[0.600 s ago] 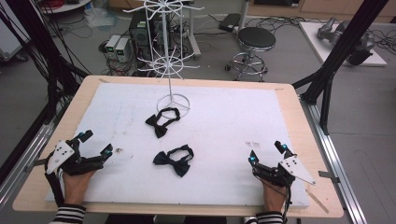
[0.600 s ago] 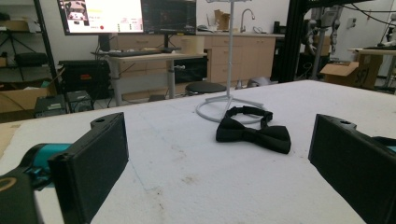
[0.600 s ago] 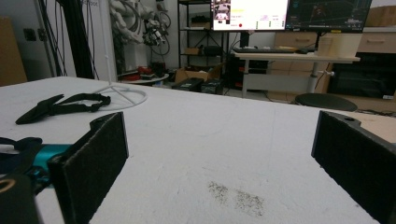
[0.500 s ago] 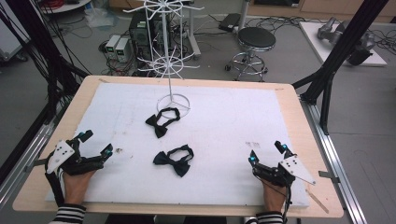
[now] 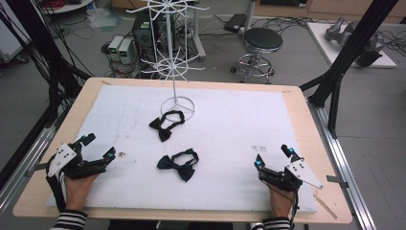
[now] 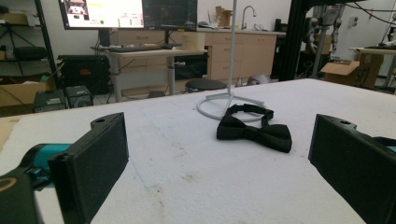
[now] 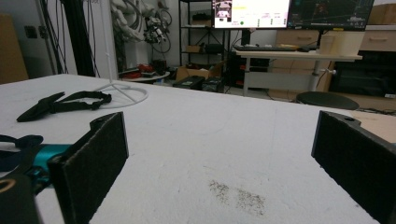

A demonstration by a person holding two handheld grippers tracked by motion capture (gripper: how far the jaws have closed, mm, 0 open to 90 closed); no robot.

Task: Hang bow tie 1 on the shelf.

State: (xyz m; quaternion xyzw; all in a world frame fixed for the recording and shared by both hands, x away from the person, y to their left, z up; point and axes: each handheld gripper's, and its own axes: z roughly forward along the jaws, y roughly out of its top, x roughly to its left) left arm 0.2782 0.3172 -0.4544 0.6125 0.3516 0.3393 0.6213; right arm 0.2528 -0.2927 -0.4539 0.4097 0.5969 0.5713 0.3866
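Two black bow ties lie on the white foam pad [image 5: 230,120]. One bow tie [image 5: 165,125] rests by the ring base of a white wire stand [image 5: 178,104]; the other bow tie [image 5: 179,164] lies nearer me, at mid-table. My left gripper [image 5: 99,146] rests at the pad's front left, open and holding nothing, and a hand holds it. In the left gripper view the far bow tie [image 6: 254,130] lies ahead between the wide jaws. My right gripper [image 5: 273,156] sits at the front right, open with nothing in it. The right gripper view shows a bow tie [image 7: 60,105] far to the left.
The tall wire stand rises from its base ring [image 6: 219,105] at the pad's far middle. A stool [image 5: 262,40] and computer boxes [image 5: 119,48] stand on the floor beyond the table. Black frame posts [image 5: 344,62] flank the table's right side.
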